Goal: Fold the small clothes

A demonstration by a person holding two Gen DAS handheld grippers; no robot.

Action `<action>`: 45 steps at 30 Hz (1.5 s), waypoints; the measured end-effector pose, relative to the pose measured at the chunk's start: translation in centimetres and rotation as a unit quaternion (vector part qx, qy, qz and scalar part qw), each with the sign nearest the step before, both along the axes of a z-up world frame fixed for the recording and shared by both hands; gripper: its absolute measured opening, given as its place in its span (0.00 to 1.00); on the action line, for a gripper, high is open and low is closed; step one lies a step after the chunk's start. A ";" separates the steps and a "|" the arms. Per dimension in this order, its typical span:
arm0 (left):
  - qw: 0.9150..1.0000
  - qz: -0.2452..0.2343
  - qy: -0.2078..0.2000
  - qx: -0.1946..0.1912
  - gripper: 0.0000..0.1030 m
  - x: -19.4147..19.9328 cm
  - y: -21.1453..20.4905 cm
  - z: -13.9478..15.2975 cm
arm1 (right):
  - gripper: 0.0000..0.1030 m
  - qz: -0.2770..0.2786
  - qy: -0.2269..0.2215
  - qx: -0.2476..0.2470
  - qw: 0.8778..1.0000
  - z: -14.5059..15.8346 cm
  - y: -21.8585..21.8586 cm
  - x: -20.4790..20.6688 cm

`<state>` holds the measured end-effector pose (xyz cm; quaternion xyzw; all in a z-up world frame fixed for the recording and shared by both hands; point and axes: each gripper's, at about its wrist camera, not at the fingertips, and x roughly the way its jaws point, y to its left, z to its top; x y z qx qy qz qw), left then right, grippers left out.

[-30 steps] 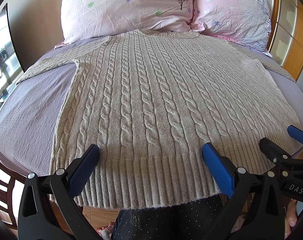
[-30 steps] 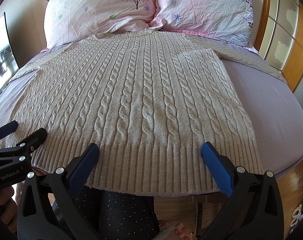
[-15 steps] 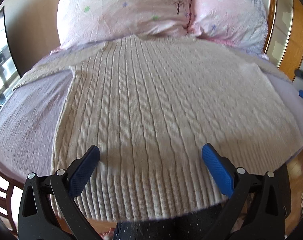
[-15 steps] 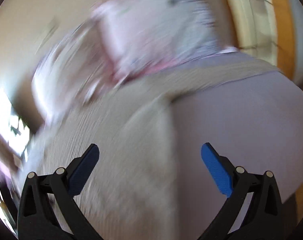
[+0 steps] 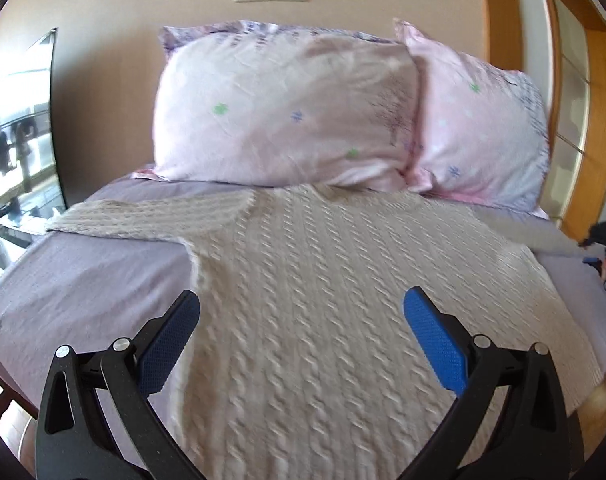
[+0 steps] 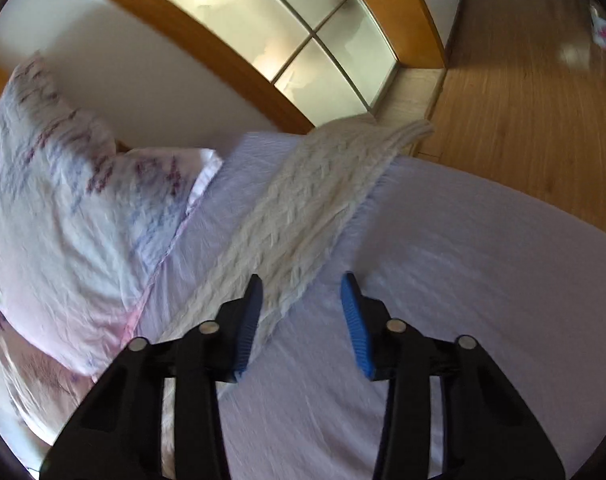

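Observation:
A beige cable-knit sweater [image 5: 335, 300] lies flat on the lilac bed sheet [image 5: 83, 288], its neck at the pillows. Its left sleeve [image 5: 143, 216] stretches out to the left. My left gripper [image 5: 301, 320] is open and empty, held above the sweater's body. In the right wrist view the sweater's right sleeve [image 6: 323, 192] runs away toward the bed's edge, where its cuff hangs over. My right gripper [image 6: 301, 308] is open and empty, its jaws partly closed in, just above the near part of that sleeve. The right gripper also shows at the far right of the left wrist view [image 5: 601, 260].
Two pink pillows [image 5: 287, 108] [image 5: 483, 132] lean on the wall at the bed's head; one also shows in the right wrist view [image 6: 63, 208]. A wooden frame with frosted glass panels [image 6: 287, 24] stands beside the bed. Wooden floor [image 6: 523, 92] lies beyond the edge.
Both grippers have left the sweater's hem. The left has moved up over the sweater's body. The right has swung out to the right sleeve, and its jaws have narrowed.

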<state>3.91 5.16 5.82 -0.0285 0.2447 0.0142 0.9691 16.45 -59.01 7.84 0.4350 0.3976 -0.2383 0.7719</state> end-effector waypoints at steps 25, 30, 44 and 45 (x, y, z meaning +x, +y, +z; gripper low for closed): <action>0.927 0.215 0.087 -0.296 0.84 8.1 26.3 -2.9 | 0.20 0.581 -0.143 -0.072 0.798 6.4 48.3 8.1; 0.908 0.249 0.105 -0.320 0.77 10.2 29.6 -4.3 | 0.73 0.570 -0.148 -0.051 0.806 5.9 47.9 6.6; 0.866 0.324 0.084 -0.371 0.17 14.8 40.7 -5.4 | 0.78 0.496 -0.139 -0.067 0.855 5.0 38.4 4.2; 0.872 0.331 0.100 -0.348 0.11 15.5 40.6 -5.0 | 0.78 0.493 -0.140 -0.064 0.857 4.9 38.1 4.1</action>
